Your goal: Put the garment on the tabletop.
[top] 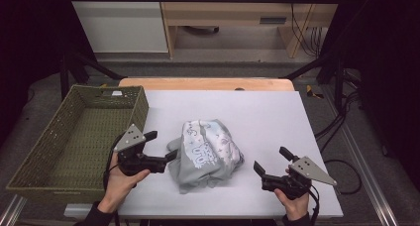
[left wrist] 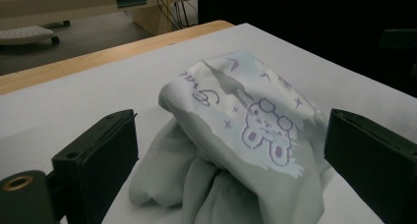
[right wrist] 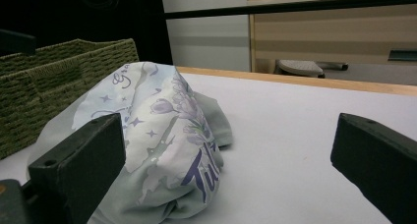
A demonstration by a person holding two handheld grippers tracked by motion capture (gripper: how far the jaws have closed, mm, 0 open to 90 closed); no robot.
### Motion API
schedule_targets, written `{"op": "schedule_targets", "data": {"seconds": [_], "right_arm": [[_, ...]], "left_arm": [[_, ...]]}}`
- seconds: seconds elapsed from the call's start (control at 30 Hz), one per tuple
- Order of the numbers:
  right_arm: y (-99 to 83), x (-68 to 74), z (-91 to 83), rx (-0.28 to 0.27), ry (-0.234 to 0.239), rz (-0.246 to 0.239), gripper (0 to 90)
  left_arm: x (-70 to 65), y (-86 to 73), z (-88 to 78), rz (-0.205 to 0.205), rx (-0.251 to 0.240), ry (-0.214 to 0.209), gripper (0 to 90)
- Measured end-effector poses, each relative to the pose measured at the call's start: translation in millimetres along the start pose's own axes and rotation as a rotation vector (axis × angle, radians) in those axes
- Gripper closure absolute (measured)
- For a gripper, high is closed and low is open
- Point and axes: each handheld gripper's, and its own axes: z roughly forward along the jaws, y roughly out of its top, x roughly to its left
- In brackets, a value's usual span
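Black jaws of your left gripper (left wrist: 226,155) are standing wide apart around the near edge of the bunched grey printed garment (left wrist: 236,130), holding nothing yet; one jaw is touching or almost touching the cloth's left side in the high view. Your right gripper (top: 271,162) is waiting, jaws likewise spread and empty, well to the right of the garment (top: 207,151). The garment is lying crumpled at the middle of the white table (top: 277,112), just right of the woven green basket (top: 29,176). For a sound grasp, you are best pushing the left jaws deeper over a thick fold before closing, low against the table, so several layers are caught rather than one loose flap. The right gripper is probably needed on the far side if the bundle is to lift evenly. Beyond the garment, a wooden table edge, grey floor and pale wooden furniture are showing, with cables trailing at the right.
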Motion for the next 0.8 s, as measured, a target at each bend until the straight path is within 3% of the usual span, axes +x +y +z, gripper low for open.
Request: {"op": "schedule_targets", "data": {"seconds": [0.37, 0.8], "right_arm": [[-0.4, -1.9, -2.3, -0.001, -0.002, 0.004, 0.2], [-0.9, -4.6, -4.7, 0.005, 0.001, 0.008, 0.2]], "left_arm": [[4.8, -30.2, -13.5, -0.044, -0.041, -0.008, 5.0], [6.7, -36.3, -20.1, -0.048, -0.05, -0.016, 5.1]]}}
